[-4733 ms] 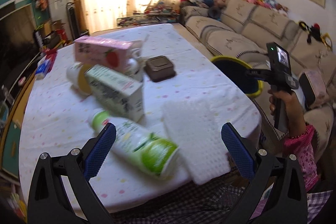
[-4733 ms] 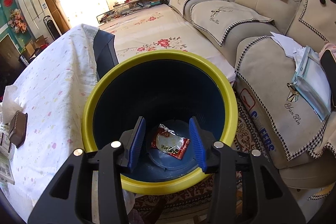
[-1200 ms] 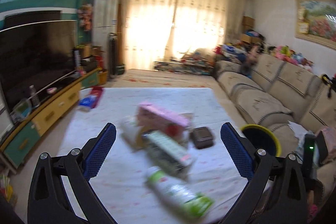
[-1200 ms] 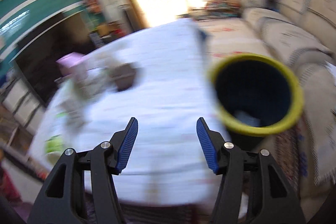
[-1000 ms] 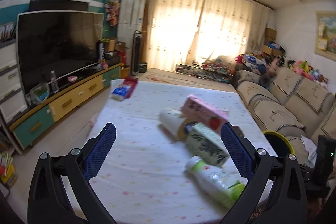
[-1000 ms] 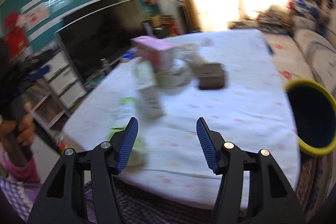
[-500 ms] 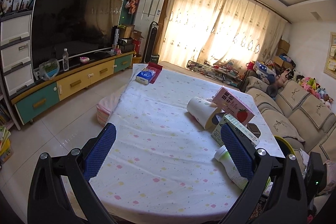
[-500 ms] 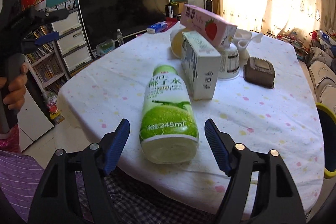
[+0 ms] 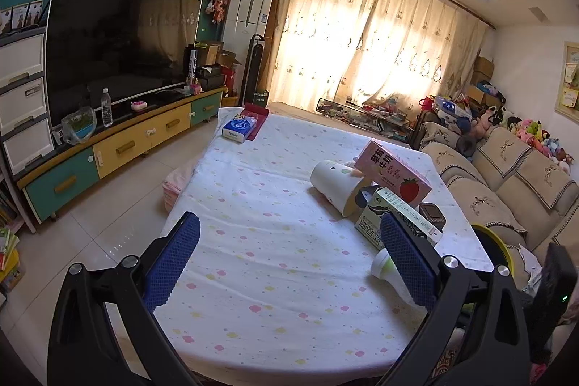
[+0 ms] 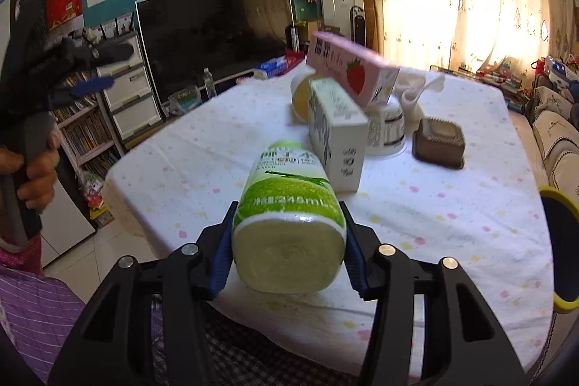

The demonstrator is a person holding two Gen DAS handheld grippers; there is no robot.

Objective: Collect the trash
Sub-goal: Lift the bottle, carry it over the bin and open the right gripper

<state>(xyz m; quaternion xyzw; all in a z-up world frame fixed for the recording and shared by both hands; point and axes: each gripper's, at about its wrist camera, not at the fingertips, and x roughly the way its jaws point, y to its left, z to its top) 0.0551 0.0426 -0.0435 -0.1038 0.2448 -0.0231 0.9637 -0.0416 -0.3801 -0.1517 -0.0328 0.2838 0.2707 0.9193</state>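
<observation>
A green-labelled drink bottle [image 10: 289, 205] lies on its side at the near edge of the white dotted table [image 9: 253, 205]. My right gripper [image 10: 289, 252] straddles the bottle's base. Its jaws are closing, and both blue pads [image 10: 222, 259] touch the bottle's sides. In the left wrist view the bottle [image 9: 389, 272] is partly hidden behind the right finger. My left gripper [image 9: 289, 259] hangs open over the table's near left part with nothing between its fingers. Behind the bottle stand a white and green carton [image 10: 338, 136] and a tilted pink strawberry carton [image 10: 353, 73].
A paper cup [image 9: 334, 183] lies on its side beside the cartons, and a brown container [image 10: 439, 141] sits to their right. A yellow-rimmed bin [image 10: 559, 201] stands off the table's right edge. A hand [image 10: 36, 176] holds the left gripper's handle at far left. Tissue pack [image 9: 239, 129] at the far end.
My right gripper has moved up to the green bottle and its jaws have narrowed around the base. The left gripper has sunk slightly; it stays open.
</observation>
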